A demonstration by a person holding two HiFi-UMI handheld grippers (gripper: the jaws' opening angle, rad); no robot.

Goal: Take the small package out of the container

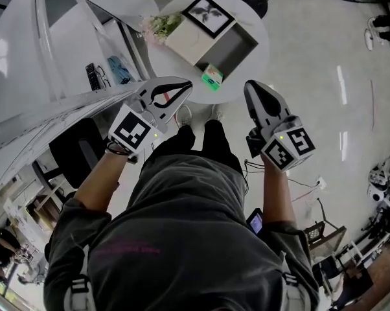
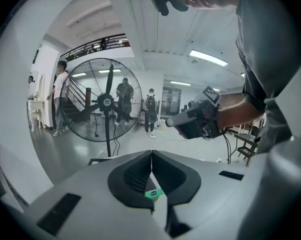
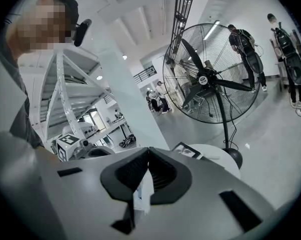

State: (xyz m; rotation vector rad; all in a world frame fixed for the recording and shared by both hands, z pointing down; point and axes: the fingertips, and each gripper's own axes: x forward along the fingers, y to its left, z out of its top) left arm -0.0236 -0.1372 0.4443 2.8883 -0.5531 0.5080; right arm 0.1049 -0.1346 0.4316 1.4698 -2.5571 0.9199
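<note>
A small green package (image 1: 212,78) lies at the near end of an open white container (image 1: 237,44) with a grey inside, on a round white table (image 1: 260,60). Both grippers hover short of the table's near edge, above the floor. My left gripper (image 1: 186,85) is shut and empty, just left of the package. My right gripper (image 1: 249,85) is also shut and empty, to the package's right. In the left gripper view the shut jaws (image 2: 151,155) frame the green package (image 2: 154,193) below them, with the right gripper (image 2: 171,121) beyond. In the right gripper view the jaws (image 3: 149,150) meet at their tips.
A framed plant picture (image 1: 208,15) and a flower bunch (image 1: 157,26) sit at the container's far side. A large standing fan (image 3: 210,76) is behind the table. A white shelf unit (image 1: 65,102) runs along the left. Several people stand in the distance (image 2: 124,99).
</note>
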